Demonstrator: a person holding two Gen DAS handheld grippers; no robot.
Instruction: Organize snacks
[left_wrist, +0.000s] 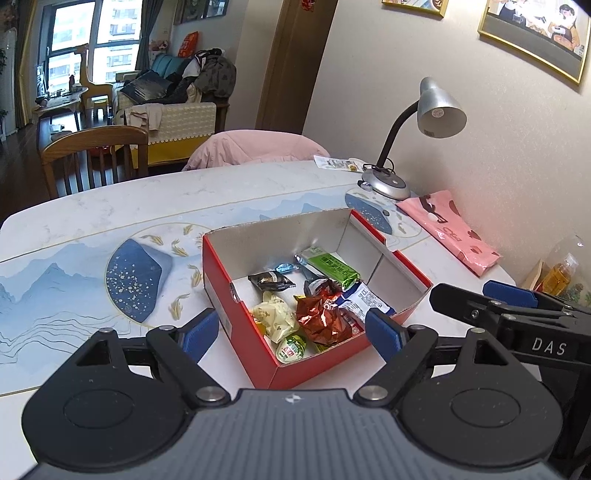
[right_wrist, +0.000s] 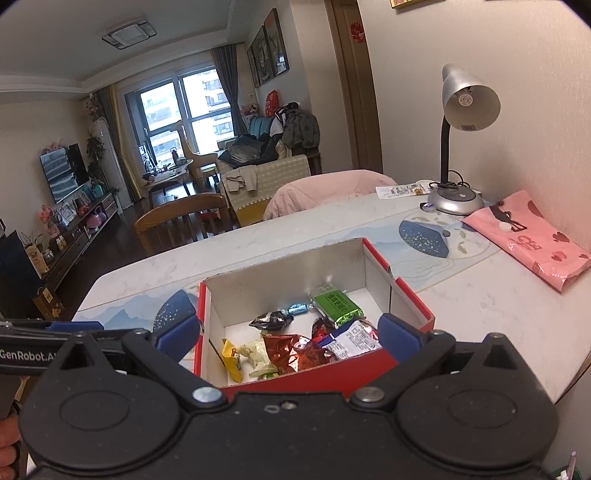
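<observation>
Both jaws apart, empty, over red box (left_wrist: 236, 295) of snacks (left_wrist: 319, 319); only right wrist view shows TV (right_wrist: 64, 171), left gripper (right_wrist: 75, 326).

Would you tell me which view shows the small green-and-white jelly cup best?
The left wrist view: the jelly cup lies in plain sight in the red box's near corner. In the right wrist view the box's near wall hides it almost entirely.

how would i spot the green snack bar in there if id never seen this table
Find the red box on the marble table. Among its snacks, look toward the far wall: the green bar lies flat there. It is the only bright green, long rectangular packet; its neighbours are crinkled or small.
</observation>
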